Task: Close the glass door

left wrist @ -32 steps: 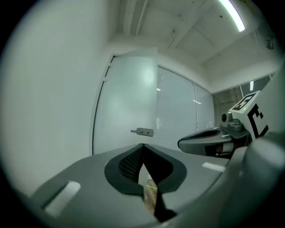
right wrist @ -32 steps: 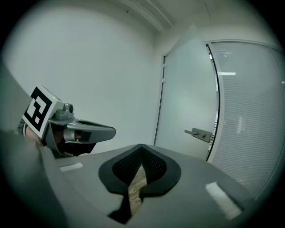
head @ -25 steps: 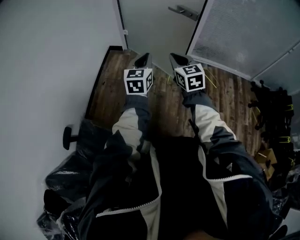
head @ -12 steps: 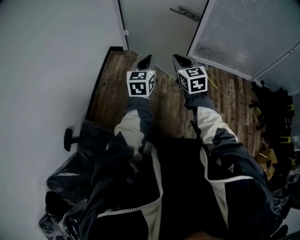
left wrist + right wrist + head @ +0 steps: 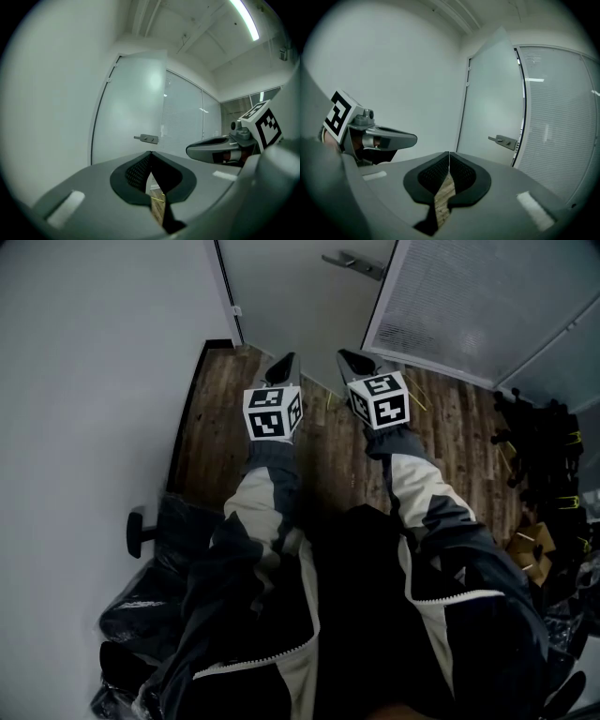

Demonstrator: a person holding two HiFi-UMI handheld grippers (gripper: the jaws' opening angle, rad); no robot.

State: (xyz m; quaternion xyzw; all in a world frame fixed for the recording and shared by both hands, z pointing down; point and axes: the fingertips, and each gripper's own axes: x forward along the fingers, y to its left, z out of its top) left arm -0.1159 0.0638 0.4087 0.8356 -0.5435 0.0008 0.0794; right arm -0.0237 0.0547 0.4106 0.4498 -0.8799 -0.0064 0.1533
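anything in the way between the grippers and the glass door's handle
Nothing visible. The left gripper and right gripper, jaws shut and empty, face the glass door across bare wood floor; its handle is unobstructed.

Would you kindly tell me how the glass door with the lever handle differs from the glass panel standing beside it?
The glass door is plain and frosted, while the glass panel shows fine horizontal lines, like blinds. The glass door carries a lever handle; the glass panel has none in view. Both are pale and upright, side by side at the far end of the wooden floor.
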